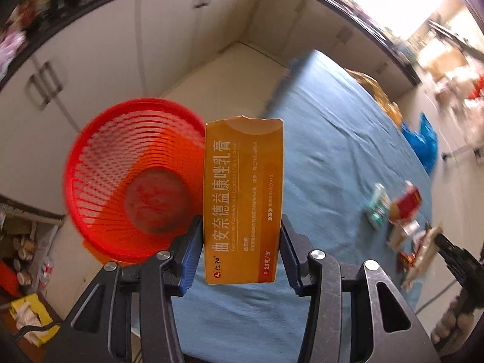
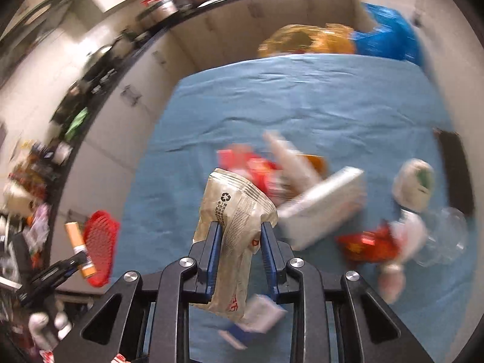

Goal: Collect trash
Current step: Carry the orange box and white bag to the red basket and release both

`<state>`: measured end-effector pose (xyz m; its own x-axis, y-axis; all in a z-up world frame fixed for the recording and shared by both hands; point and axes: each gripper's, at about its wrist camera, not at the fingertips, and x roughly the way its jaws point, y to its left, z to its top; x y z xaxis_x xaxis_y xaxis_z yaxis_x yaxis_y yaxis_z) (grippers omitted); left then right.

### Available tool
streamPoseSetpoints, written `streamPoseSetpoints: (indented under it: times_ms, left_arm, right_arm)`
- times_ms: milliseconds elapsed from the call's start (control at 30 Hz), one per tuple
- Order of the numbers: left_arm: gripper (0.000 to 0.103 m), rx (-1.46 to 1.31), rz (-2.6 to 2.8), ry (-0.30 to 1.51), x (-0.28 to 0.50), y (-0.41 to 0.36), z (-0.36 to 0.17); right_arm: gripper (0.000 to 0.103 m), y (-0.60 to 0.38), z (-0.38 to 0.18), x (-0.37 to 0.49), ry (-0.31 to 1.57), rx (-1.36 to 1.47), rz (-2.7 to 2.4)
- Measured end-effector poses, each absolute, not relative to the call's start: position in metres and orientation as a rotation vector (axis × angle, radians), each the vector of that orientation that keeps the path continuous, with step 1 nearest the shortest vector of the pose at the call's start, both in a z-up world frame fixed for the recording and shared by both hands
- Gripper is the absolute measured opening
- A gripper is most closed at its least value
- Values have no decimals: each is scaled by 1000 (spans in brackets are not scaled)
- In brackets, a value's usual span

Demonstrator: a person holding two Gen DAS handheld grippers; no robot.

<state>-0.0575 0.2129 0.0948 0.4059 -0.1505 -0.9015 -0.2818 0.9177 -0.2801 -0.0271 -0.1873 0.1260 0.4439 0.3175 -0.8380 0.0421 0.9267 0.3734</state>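
Left gripper [image 1: 242, 236]: jaws pinching an orange box [image 1: 243, 199] upright, beside the red basket [image 1: 133, 178]. Right gripper [image 2: 239, 242]: jaws pinching a crumpled beige wrapper [image 2: 236, 211] above the blue-covered surface [image 2: 302, 96], where further litter [image 2: 320, 208] lies.

Kitchen's pretty busy behind all this. Cream cabinets [image 1: 169, 39] with metal handles run along the wall under a dark countertop [image 2: 99, 69] that's crammed with blurry pots and bottles. The table's covered in a wrinkled blue cloth [image 1: 338, 139]. At the far end there's an orange plastic bag [image 2: 305, 40] right beside a blue plastic bag [image 2: 390, 39]. A green rag [image 2: 77, 122] hangs off the counter edge, and a low shelf [image 1: 27, 236] sits down on the floor.
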Motion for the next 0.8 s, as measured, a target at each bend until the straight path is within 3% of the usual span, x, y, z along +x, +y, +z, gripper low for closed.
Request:
streamPoseSetpoints:
  times_ms: [367,633,800]
  left_arm:
    - [47,-487,234,1155,-58,294,72]
    - [47,-516,222,1144,-56,313,71]
    - [56,-520,219,1126,-62,325,78]
  right_arm:
    - [28,21,112,17,1174,180,547]
    - [29,117,89,33,1180,106,631]
    - [35,143,72,42,1215,99,637]
